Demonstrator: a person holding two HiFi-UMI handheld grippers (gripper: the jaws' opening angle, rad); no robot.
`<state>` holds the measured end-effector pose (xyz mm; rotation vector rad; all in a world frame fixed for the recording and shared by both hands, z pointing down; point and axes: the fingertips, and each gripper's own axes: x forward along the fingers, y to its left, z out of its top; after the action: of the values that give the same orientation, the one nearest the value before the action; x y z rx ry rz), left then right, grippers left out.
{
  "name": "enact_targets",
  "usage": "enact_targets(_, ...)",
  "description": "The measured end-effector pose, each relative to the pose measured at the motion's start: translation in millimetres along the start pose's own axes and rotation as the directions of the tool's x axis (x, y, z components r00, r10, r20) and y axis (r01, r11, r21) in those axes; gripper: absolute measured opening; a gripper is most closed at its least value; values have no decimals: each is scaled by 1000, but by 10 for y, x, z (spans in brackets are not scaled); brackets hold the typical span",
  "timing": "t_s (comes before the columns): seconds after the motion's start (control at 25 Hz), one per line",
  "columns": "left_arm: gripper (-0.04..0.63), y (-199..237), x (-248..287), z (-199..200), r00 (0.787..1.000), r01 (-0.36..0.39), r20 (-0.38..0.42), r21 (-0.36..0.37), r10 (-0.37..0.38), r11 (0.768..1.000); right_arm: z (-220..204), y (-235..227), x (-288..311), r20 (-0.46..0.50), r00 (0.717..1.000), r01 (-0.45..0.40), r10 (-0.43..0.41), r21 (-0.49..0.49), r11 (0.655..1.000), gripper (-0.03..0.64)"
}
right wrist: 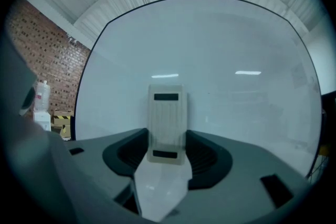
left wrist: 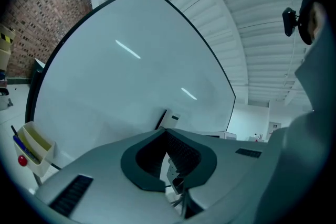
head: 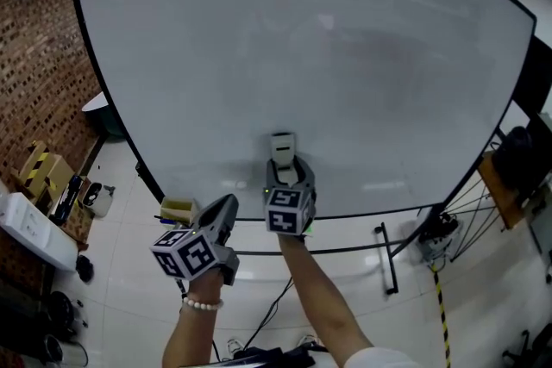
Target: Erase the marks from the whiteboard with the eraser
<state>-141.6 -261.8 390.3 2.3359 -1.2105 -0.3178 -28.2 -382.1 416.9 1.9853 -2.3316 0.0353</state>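
A large whiteboard (head: 302, 56) fills the head view; its surface looks wiped, with only a faint grey smear at centre right and no distinct marks. A pale beige eraser (head: 282, 147) lies flat against the board's lower middle, and my right gripper (head: 289, 170) is shut on it. In the right gripper view the eraser (right wrist: 167, 118) stands upright between the jaws of the right gripper (right wrist: 167, 147). My left gripper (head: 229, 204) hangs lower left, below the board's edge, shut and empty. The left gripper (left wrist: 164, 131) view shows its tips meeting, with the eraser (left wrist: 172, 118) beyond them.
A yellow pen holder (head: 178, 209) with markers (left wrist: 21, 150) hangs at the board's lower left edge. The black stand legs (head: 388, 258) and cables run over the white floor. A brick wall (head: 34, 65) and boxes (head: 43, 172) are at the left, a wooden piece (head: 498, 185) at the right.
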Motion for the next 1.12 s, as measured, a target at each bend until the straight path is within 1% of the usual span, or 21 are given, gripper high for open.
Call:
enact_targets(0.28, -3, -443, 334, -358, 1000, -9, -9, -13, 9, 1000, 12, -610, -69, 5, 1000, -24, 24, -23, 999, 255)
enact_targets(0.44, -3, -512, 412, -432, 999, 5, -32, -23, -6, 1000, 59, -799, -104, 12, 1000, -5, 5, -23, 1000, 255)
enact_targets(0.64, -3, -524, 502, -445, 996, 62, -70, -12, -62, 998, 62, -915, -156, 16, 1000, 27, -26, -35, 999, 257)
enact_targets(0.76, -3, -585, 610, -466, 990, 105, -91, 5, -104, 994, 50, -1077, -194, 18, 999, 51, -50, -30, 998, 256)
enact_targets(1.0, -3, -812, 926, -650, 976, 170, -136, 3, -168, 985, 26, -1709, -329, 15, 991, 137, -137, 5, 991, 255)
enact_targets(1.12, -3, -1016, 1150, -780, 972, 191, -140, -2, -189, 982, 6, -2114, -412, 19, 987, 157, -157, -17, 987, 255)
